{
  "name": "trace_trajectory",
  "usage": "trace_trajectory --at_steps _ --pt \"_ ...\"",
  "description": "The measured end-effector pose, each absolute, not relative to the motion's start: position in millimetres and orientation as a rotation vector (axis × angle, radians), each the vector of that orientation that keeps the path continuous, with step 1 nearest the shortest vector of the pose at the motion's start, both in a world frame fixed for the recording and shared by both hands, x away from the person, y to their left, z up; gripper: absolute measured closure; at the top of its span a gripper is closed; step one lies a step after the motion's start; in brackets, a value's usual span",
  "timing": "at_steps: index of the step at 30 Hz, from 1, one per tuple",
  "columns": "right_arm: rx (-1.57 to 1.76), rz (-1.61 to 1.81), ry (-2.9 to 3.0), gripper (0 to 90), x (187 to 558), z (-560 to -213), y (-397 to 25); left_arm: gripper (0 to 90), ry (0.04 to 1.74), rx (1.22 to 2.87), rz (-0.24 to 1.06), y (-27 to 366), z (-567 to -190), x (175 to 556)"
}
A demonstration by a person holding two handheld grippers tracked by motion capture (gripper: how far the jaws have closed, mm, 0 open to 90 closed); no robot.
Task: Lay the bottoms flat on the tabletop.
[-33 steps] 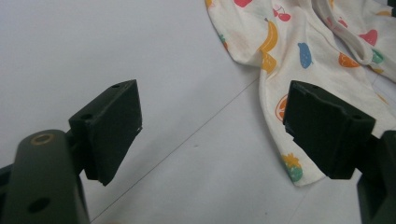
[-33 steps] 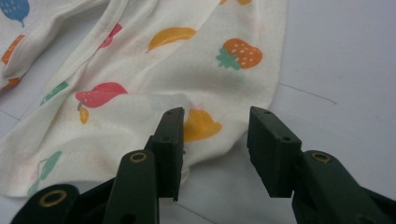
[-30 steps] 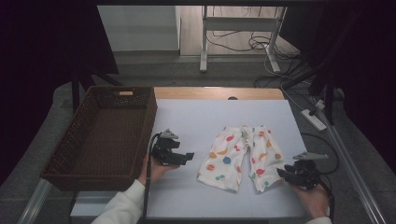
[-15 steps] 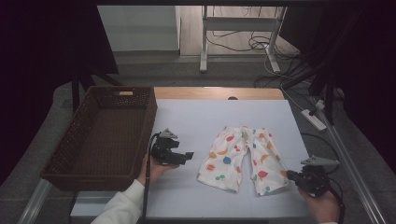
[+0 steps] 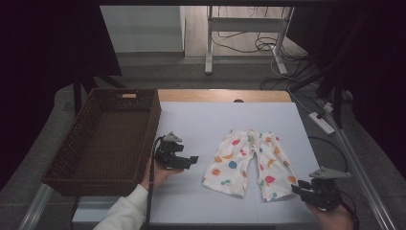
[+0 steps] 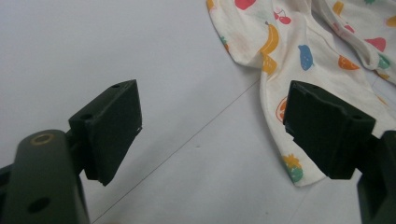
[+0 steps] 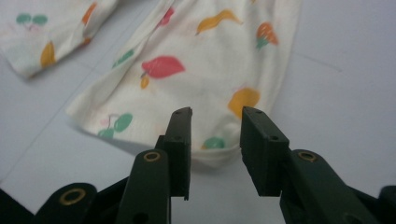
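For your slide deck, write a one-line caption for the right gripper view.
Right gripper, jaws slightly apart, pointing at the hem of fruit-print trousers lying on a white table.

The trousers [image 5: 250,163] were soft, matt cream cloth printed with fruit. They lay on a bench [image 5: 210,120] covered in smooth, matt pale sheeting. The basket [image 5: 103,139] was rough brown wicker. Both tools, left [image 5: 191,159] and right [image 5: 297,189], looked matt black plastic with brass-coloured rivets.
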State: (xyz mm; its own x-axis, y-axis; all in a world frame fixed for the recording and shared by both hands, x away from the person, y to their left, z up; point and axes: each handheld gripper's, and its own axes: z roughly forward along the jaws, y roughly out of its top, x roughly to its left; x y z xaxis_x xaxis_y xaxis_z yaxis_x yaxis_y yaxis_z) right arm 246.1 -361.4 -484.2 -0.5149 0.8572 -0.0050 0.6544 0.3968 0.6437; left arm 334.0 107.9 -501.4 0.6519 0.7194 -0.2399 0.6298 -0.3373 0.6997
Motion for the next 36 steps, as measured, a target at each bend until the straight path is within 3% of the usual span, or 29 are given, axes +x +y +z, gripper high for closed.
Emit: trace_trajectory --at_steps 8,11,15,17,29,36 --pt "1.362 0.792 2.363 61.1 251.4 -502.4 -363.6 18.5 1.046 2.063 0.14 107.4 -501.5 334.3" --pt "1.389 0.777 2.378 66.8 251.6 -508.8 -364.9 18.6 1.047 2.063 0.14 107.7 -501.6 334.4" --pt "1.401 0.772 2.385 82.7 248.2 -508.9 -365.5 18.5 1.045 2.064 0.141 107.4 -501.4 334.3" --pt "1.405 0.776 2.384 84.6 246.5 -509.1 -366.0 18.5 1.045 2.064 0.141 107.2 -501.4 334.2" --pt "1.413 0.804 2.365 81.8 223.5 -498.3 -362.2 18.5 1.045 2.063 0.14 107.1 -501.5 334.7" --pt "1.394 0.845 2.299 68.8 226.8 -491.0 -367.5 18.5 1.046 2.062 0.14 106.8 -501.6 334.9"
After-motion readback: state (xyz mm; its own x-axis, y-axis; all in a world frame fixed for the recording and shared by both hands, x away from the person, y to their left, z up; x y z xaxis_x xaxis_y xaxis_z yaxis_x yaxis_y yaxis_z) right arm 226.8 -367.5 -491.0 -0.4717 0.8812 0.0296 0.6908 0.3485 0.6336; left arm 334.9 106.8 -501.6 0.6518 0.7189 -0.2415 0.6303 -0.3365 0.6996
